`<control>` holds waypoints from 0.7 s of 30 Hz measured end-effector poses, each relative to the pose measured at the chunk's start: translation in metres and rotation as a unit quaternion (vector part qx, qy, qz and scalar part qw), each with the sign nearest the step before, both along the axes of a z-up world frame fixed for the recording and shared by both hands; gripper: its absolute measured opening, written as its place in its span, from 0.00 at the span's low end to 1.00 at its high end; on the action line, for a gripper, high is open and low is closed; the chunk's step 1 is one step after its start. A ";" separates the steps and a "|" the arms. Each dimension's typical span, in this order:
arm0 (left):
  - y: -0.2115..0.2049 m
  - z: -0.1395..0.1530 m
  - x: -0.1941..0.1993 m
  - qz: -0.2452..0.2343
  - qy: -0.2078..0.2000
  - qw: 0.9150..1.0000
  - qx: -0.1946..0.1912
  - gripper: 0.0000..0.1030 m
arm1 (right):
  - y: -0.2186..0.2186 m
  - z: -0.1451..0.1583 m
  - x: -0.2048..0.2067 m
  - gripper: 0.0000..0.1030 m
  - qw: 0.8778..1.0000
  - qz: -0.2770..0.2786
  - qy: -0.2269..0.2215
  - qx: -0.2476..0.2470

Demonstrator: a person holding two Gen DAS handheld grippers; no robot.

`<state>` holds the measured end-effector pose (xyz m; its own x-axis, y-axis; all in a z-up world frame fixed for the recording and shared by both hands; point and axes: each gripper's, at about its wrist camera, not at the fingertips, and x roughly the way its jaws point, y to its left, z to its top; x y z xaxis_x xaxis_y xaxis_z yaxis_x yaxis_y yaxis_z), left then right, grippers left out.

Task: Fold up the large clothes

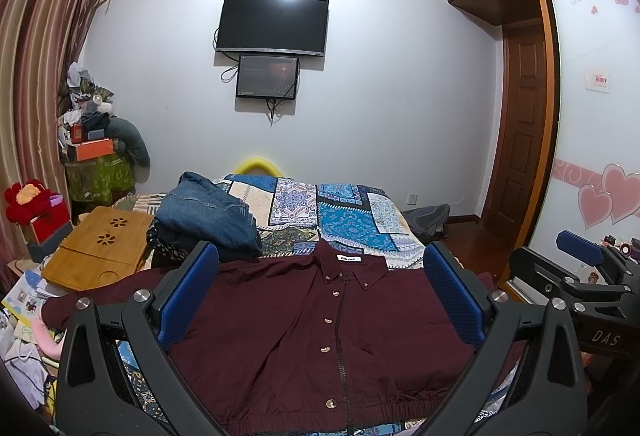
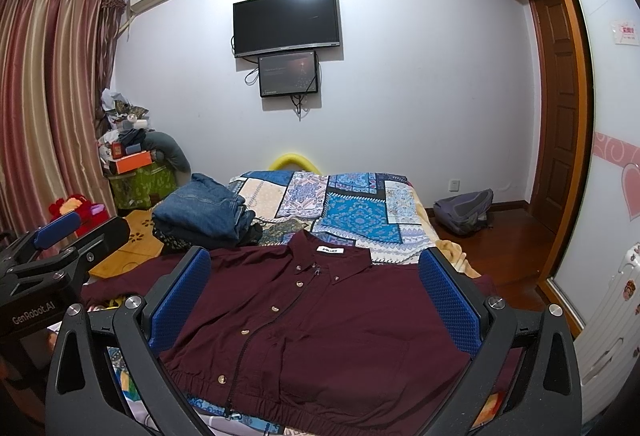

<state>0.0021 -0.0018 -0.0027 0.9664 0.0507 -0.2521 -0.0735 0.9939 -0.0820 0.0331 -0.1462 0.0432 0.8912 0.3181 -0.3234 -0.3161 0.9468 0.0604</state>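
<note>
maroon jacket spread flat at the near edge of the bed, nothing gripped yet

the left gripper [image 1: 320, 300] and right gripper [image 2: 316, 296] are held spread wide above the maroon jacket [image 1: 304, 320], which is laid front up, collar toward the far end, hem at the near edge of the bed [image 1: 352, 212]. a sleeve (left one trailing off the side edge) could be missed or dragged in folding. the folded jeans [image 1: 208, 216], just beyond the shoulder, could be snagged.
</note>
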 end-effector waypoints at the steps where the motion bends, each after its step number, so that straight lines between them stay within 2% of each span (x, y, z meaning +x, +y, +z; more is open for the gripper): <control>1: 0.000 0.000 0.000 0.001 0.000 1.000 0.000 1.00 | 0.001 0.000 0.000 1.00 1.000 0.000 0.000 -0.001; 12: 0.024 -0.006 0.013 0.018 0.005 1.000 -0.017 1.00 | 0.005 -0.007 0.013 1.00 1.000 -0.001 0.015 -0.004; 17: 0.056 -0.010 0.028 0.054 0.010 0.998 -0.038 1.00 | 0.005 -0.011 0.026 1.00 1.000 -0.008 0.024 -0.009; 21: 0.087 -0.016 0.039 0.106 0.013 0.994 -0.036 1.00 | 0.004 -0.015 0.040 1.00 0.999 -0.013 0.035 -0.008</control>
